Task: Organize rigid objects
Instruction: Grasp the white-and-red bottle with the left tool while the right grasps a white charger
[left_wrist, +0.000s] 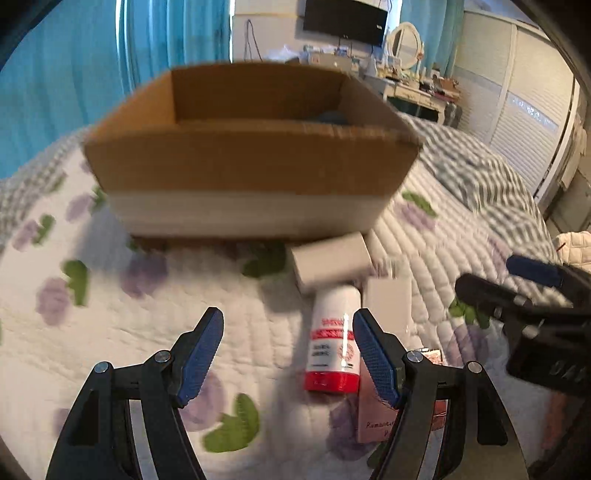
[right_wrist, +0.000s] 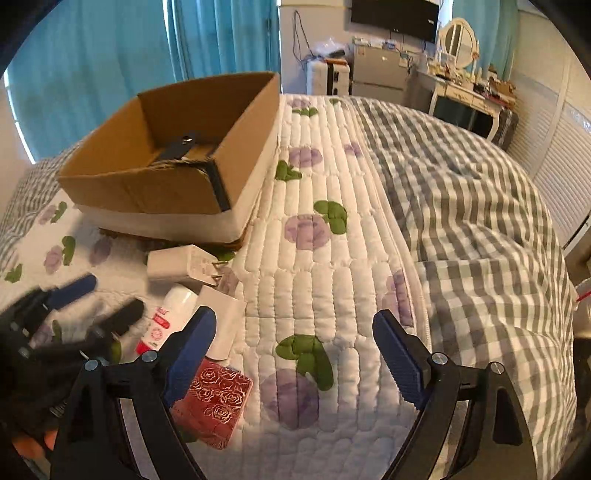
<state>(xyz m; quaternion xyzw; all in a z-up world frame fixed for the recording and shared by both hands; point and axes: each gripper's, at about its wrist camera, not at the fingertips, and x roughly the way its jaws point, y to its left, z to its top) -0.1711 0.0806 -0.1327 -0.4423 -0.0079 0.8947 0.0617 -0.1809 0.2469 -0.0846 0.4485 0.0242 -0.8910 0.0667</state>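
Observation:
An open cardboard box (left_wrist: 251, 155) stands on the quilted bed; it also shows in the right wrist view (right_wrist: 147, 192) with a dark item inside. In front of it lie a white charger (left_wrist: 330, 260) (right_wrist: 181, 264), a white bottle with red label and red cap (left_wrist: 334, 345) (right_wrist: 166, 319), a white flat box (left_wrist: 388, 302) (right_wrist: 223, 325) and a red rose-patterned box (right_wrist: 214, 404). My left gripper (left_wrist: 288, 354) is open and empty just left of the bottle. My right gripper (right_wrist: 293, 356) is open and empty over the quilt, right of the items.
A grey checked blanket (right_wrist: 480, 240) covers the bed's right side. Blue curtains (right_wrist: 110, 55), a dresser with mirror (right_wrist: 458, 40) and a wardrobe (left_wrist: 517, 110) stand beyond the bed. The right gripper (left_wrist: 517, 302) shows at the left view's right edge.

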